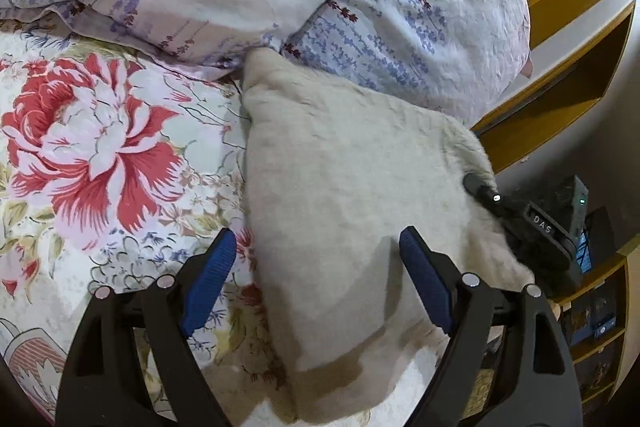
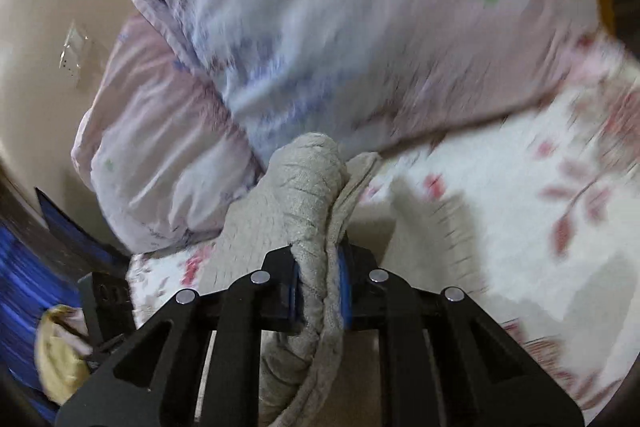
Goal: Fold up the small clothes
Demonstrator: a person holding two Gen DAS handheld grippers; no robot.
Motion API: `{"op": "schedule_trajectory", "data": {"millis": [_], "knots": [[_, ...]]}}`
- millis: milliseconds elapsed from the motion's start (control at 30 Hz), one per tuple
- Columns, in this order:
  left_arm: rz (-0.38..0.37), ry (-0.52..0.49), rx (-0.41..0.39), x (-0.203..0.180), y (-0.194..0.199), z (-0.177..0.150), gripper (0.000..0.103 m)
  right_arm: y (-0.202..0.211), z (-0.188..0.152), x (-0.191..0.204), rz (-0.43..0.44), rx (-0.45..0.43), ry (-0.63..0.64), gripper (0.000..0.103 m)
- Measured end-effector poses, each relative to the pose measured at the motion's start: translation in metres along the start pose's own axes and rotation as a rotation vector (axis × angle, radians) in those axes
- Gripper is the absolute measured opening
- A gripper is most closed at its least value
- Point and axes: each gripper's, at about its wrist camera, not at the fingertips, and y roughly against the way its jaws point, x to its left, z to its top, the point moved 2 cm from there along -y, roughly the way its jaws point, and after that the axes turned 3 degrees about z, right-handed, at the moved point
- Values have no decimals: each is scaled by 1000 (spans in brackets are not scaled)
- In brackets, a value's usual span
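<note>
A small beige garment [image 1: 352, 187] lies spread on the floral bedsheet [image 1: 92, 147], its far corner up against the bedding. My left gripper [image 1: 316, 251] hovers just above its near part, blue pads wide apart and nothing between them. At the garment's right edge the right gripper's black body [image 1: 532, 227] shows. In the right wrist view my right gripper [image 2: 320, 291] is shut on a bunched fold of the same beige garment [image 2: 304, 195], which bulges up ahead of the blue pads and hangs down behind them.
A lavender-print quilt and pillow [image 1: 400, 27] pile up along the far side of the bed. A wooden bed frame and shelf [image 1: 560, 79] lie off to the right. The right wrist view is motion-blurred; a yellow cloth [image 2: 60, 359] sits at its lower left.
</note>
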Motion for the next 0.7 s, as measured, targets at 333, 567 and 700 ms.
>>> {"op": "schedule_trajectory", "data": {"millis": [333,567,700], "knots": [[-44,-100,46,-18,-4,-11,82,18,-1,-32,-45,-26,-16,15],[-77,-126,93,-25,-9,-15,82,-5,-19,-80,-137,79,-172,34],[-88,-113,106,-24,-10,-15,82,31,-16,-77,-131,7,-183,45]]}}
